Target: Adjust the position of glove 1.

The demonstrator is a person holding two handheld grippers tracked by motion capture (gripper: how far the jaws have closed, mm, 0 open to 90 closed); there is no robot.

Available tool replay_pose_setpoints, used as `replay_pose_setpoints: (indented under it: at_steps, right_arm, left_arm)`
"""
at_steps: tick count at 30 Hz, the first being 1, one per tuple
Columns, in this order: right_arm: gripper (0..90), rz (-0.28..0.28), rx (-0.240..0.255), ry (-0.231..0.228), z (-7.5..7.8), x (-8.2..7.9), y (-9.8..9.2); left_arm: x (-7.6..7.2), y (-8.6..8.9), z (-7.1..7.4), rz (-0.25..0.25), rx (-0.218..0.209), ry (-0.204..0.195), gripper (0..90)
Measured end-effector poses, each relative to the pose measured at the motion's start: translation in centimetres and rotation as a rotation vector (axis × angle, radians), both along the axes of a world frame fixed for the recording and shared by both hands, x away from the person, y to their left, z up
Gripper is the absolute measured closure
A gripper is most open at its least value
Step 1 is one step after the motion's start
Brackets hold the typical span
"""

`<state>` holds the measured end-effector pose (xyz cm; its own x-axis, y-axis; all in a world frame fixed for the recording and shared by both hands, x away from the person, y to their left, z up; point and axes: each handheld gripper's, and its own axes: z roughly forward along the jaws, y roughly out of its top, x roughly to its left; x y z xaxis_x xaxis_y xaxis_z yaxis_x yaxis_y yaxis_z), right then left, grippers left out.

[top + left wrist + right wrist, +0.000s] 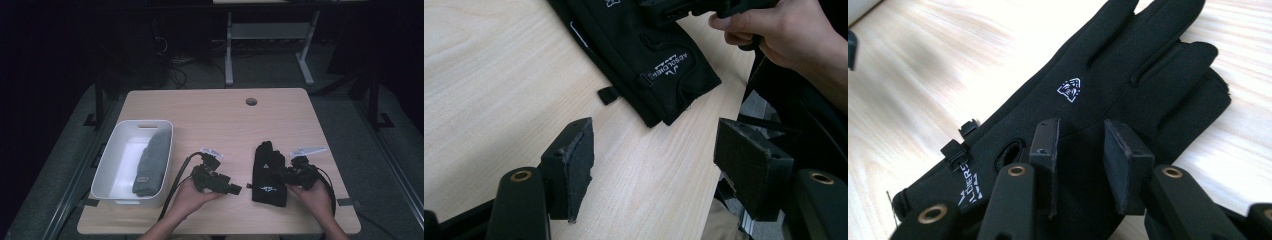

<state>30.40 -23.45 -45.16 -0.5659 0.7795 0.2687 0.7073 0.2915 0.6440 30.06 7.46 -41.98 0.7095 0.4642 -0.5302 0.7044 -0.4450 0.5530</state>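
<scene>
A pair of black gloves [266, 187] lies stacked on the wooden table [210, 115], right of centre, fingers pointing away from me. My right gripper [281, 175] is over the palm; in the right gripper view its jaws [1080, 137] stand a narrow gap apart just above the glove [1128, 65], near its small white logo, and nothing visible is pinched between the pads. My left gripper [236, 189] lies low on the table left of the gloves, pointing at the cuff. Its jaws [654, 150] are wide apart with bare wood between them, and the glove cuff [649, 55] is ahead of them.
A white bin [112, 150] at the table's left holds a folded grey cloth [152, 162]. A round cable hole [251, 101] is at the far middle of the table. The hand holding the right gripper [774, 30] is near the table's right edge. A desk frame stands on the floor behind.
</scene>
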Motion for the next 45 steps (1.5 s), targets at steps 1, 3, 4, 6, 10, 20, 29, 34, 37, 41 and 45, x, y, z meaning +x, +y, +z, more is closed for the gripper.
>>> replay_pose_setpoints:
  at_steps: [1, 3, 4, 6, 10, 20, 29, 34, 37, 41, 45]
  right_arm:
    - [66.5, 0.005, 0.004, -0.007, -0.1, 0.0, 0.1]
    - [65.6, 0.007, 0.015, 0.0, -0.1, 0.0, 0.5]
    - [64.7, 0.016, 0.017, -0.001, -0.1, -0.1, 0.7]
    - [63.4, 0.03, 0.016, -0.001, -0.1, -0.1, 1.0]
    - [61.4, 0.048, 0.02, 0.001, 0.0, -0.1, 1.4]
    - [59.9, 0.064, 0.053, 0.019, -0.1, -0.3, 2.5]
    - [58.8, 0.088, 0.061, 0.021, -0.2, -0.1, 3.4]
    - [58.9, 0.095, 0.055, 0.018, -0.3, -0.1, 3.5]
    - [58.8, 0.098, 0.052, 0.014, -0.4, -0.1, 3.6]
    - [58.7, 0.098, 0.048, 0.018, -0.3, -0.1, 3.7]
    - [55.0, 0.094, 0.044, 0.016, -0.2, -0.1, 3.6]
  left_arm:
    - [0.0, 0.0, -0.1, -0.006, 0.007, 0.004, 32.2]
    - [-0.1, -0.2, -0.4, -0.003, 0.002, 0.013, 32.6]
    - [-0.1, -0.2, -0.5, -0.009, 0.009, 0.016, 32.8]
    - [-0.2, -0.3, -0.8, -0.018, 0.013, 0.019, 33.1]
    - [-0.3, -0.5, -1.2, -0.027, 0.02, 0.028, 34.0]
    - [-0.4, -1.1, -2.4, -0.027, 0.031, 0.063, 35.2]
    - [-0.4, -1.8, -3.6, -0.054, 0.062, 0.09, 42.6]
    - [-0.3, -2.3, -4.2, -0.037, 0.068, 0.098, 45.5]
    - [-0.3, -2.6, -4.1, -0.035, 0.081, 0.087, 46.4]
    - [-0.2, -2.9, -4.1, -0.046, 0.12, 0.029, 60.1]
    - [0.1, -3.0, -4.3, -0.049, 0.122, 0.027, 73.4]
